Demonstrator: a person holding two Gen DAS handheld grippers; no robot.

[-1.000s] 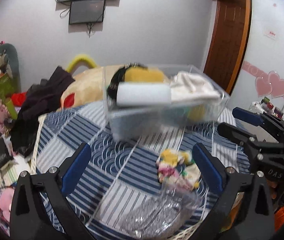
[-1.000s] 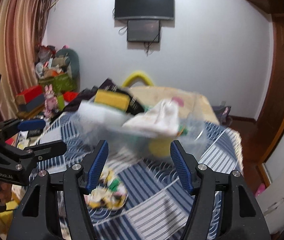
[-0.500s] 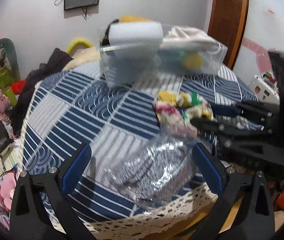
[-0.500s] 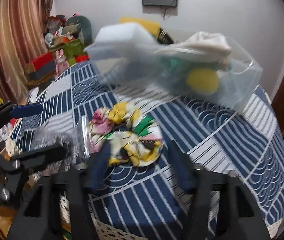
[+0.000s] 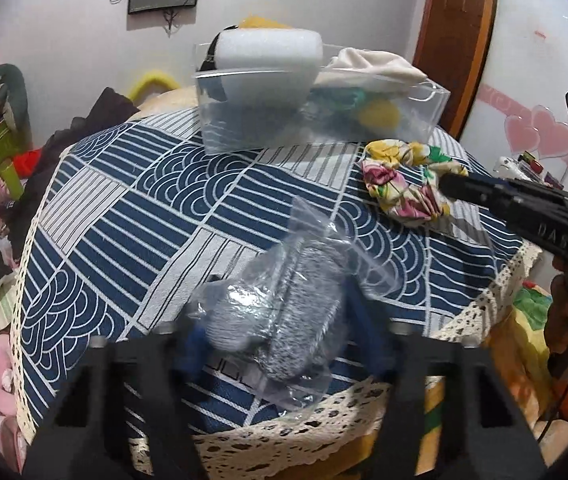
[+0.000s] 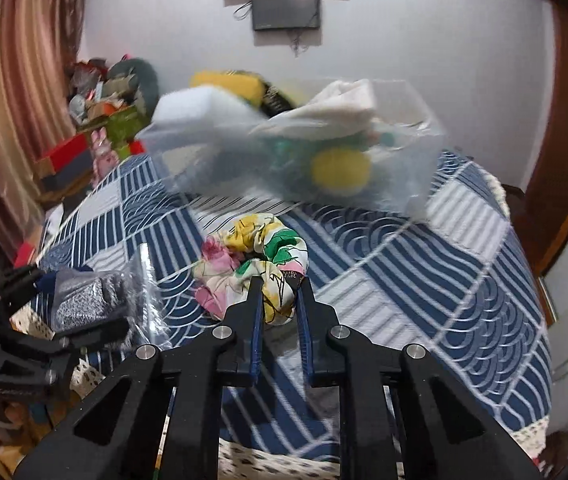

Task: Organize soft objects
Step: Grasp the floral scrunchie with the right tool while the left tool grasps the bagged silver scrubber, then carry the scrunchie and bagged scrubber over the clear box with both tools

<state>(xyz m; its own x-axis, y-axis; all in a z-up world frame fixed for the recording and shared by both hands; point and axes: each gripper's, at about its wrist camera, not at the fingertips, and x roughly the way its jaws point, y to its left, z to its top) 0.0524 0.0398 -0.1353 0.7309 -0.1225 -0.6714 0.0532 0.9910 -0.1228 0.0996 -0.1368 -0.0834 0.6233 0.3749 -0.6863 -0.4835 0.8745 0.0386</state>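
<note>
A clear plastic bag with grey knitted fabric lies at the table's near edge; my left gripper is shut on it, its blue pads pressed on either side. The bag also shows in the right wrist view. A floral scrunchie lies in the middle of the table; my right gripper is shut on its near edge. The scrunchie also shows in the left wrist view with the right gripper's fingers reaching onto it. A clear bin at the back holds a white sponge, cloth and a yellow ball.
The round table has a blue and white patterned cloth with a lace hem. Clutter and boxes stand at the left. A wooden door is at the right, a screen on the back wall.
Both grippers have dropped to the table and closed: the left onto the bagged grey fabric, the right onto the floral scrunchie. Both were open and higher a second ago.
</note>
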